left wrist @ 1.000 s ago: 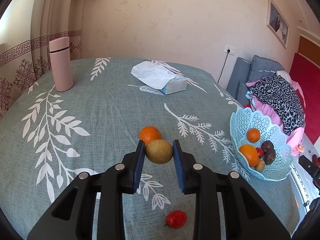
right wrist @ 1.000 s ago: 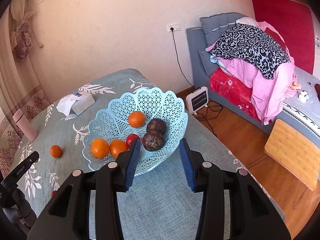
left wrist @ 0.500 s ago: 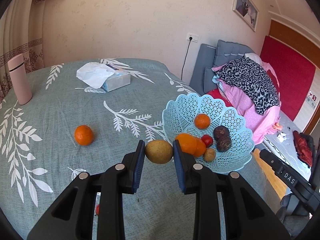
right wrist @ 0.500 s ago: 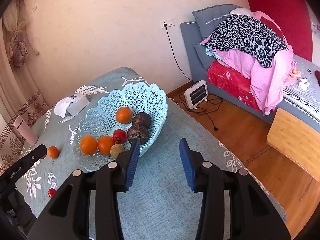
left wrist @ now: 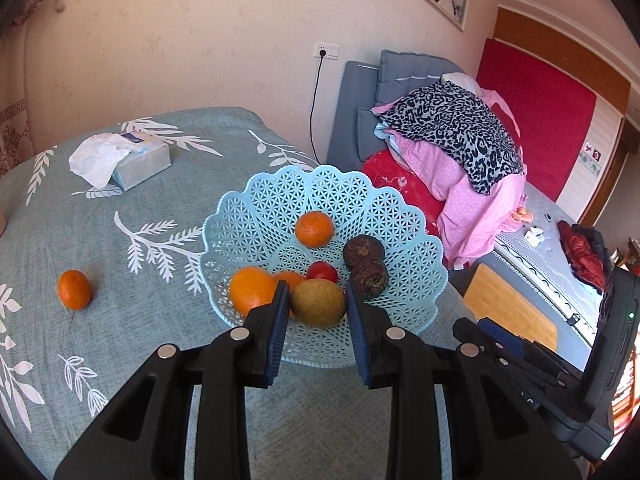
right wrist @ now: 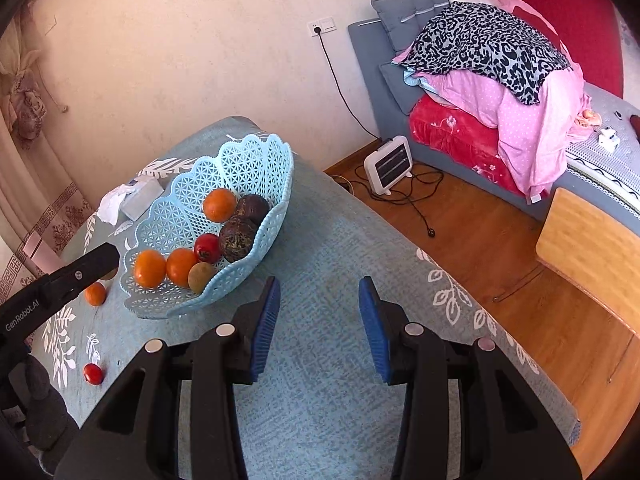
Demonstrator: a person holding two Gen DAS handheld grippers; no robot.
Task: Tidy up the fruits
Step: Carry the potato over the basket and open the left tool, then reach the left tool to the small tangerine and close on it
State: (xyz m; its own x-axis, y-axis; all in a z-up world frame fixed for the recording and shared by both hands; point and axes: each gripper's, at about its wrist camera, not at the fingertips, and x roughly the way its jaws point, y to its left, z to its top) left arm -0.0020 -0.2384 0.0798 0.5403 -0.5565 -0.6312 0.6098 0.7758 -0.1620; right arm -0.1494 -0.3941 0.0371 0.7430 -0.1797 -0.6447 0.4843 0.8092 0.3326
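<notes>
My left gripper [left wrist: 318,304] is shut on a brown-green kiwi [left wrist: 318,302] and holds it over the near rim of the light blue lattice basket [left wrist: 372,200]. The basket holds oranges [left wrist: 314,229], a red fruit [left wrist: 322,272] and two dark fruits [left wrist: 366,266]. A loose orange [left wrist: 75,289] lies on the table to the left. In the right wrist view my right gripper [right wrist: 318,316] is open and empty over the tablecloth, right of the basket [right wrist: 256,160]. A small red fruit [right wrist: 93,373] and the loose orange [right wrist: 95,293] lie left of it.
A tissue box [left wrist: 132,160] sits at the back of the teal leaf-print table [left wrist: 120,340]. A pink bottle [right wrist: 38,254] stands far left. The table edge drops to a wooden floor [right wrist: 500,264] with a small heater [right wrist: 390,164], cables and a bed beyond.
My left gripper has carried the kiwi rightward from beside the loose orange to over the basket. My right gripper has drifted right, away from the basket, staying open.
</notes>
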